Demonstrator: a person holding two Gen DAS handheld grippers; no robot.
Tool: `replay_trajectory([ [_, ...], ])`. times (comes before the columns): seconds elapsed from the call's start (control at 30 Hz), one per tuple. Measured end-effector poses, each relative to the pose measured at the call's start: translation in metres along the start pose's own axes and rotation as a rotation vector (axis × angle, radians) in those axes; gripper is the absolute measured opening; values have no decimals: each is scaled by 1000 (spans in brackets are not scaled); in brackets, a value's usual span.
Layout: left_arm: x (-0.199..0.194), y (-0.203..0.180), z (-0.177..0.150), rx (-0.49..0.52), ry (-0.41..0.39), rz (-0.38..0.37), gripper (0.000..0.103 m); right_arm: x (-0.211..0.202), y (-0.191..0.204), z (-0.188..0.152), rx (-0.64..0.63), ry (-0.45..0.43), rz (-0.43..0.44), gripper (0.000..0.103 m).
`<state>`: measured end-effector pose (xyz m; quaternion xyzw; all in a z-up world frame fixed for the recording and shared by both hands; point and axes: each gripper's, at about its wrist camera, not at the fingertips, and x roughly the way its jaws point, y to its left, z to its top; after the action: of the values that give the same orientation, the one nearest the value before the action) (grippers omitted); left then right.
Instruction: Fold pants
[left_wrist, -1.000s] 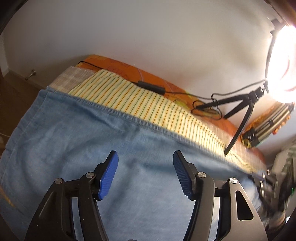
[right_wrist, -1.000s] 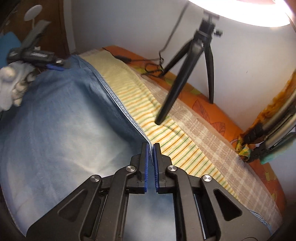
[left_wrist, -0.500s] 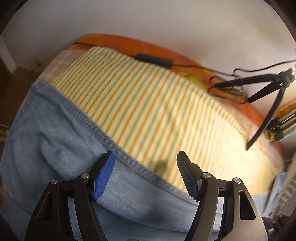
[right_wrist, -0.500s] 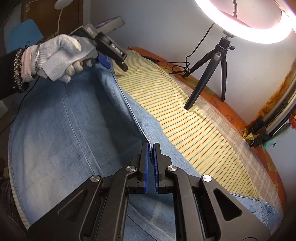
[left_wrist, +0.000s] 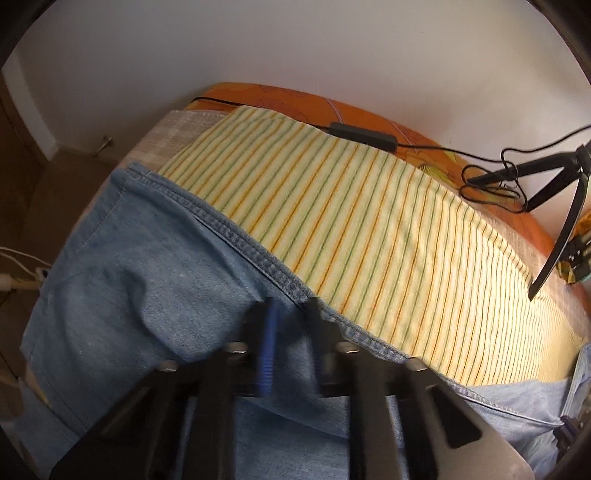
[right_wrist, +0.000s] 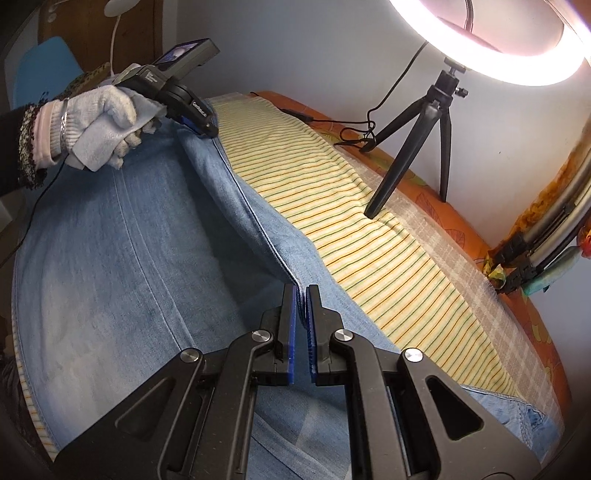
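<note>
Both grippers meet the seamed edge of the blue denim pants spread over a striped sheet: the right gripper clamps the edge between its 2 nearly closed fingers, while the blurred left gripper straddles it, narrowly parted.

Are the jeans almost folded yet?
Not yet. The jeans lie spread on the striped sheet. The right gripper pinches their far edge; the left gripper looks nearly closed on the same seam, but it is blurred. The fold itself is left.
</note>
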<state>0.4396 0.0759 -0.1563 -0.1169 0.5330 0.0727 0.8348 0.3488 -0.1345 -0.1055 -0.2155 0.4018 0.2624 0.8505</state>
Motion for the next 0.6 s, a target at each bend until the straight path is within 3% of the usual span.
replay_trajectory([
  [0.1, -4, 11, 2, -48, 13, -44, 12, 1, 4, -3, -21, 12, 21, 6],
  [0.13, -5, 16, 3, -76, 35, -71, 17, -1, 8, -5, -31, 14, 25, 6],
  [0.2, -6, 15, 3, -121, 58, -129, 40, -5, 16, -11, -45, 19, 57, 6],
  [0.23, -8, 15, 2, -138, 59, -150, 59, -6, 23, -16, -58, 26, 71, 6],
  [0.27, -9, 12, 2, -136, 61, -153, 69, -6, 30, -21, -76, 36, 80, 6],
  [0.37, -4, -3, 1, -97, 95, -83, 70, -6, 46, -32, -125, 60, 91, 6],
  [0.5, -1, -16, -6, -45, 54, -11, 67, -8, 65, -38, -196, 67, 73, 6],
  [0.57, -2, -25, -15, 31, -7, 81, 50, -8, 68, -38, -203, 65, 70, 6],
  [0.6, -3, -28, -19, 61, -44, 89, 48, -7, 68, -38, -201, 63, 66, 6],
])
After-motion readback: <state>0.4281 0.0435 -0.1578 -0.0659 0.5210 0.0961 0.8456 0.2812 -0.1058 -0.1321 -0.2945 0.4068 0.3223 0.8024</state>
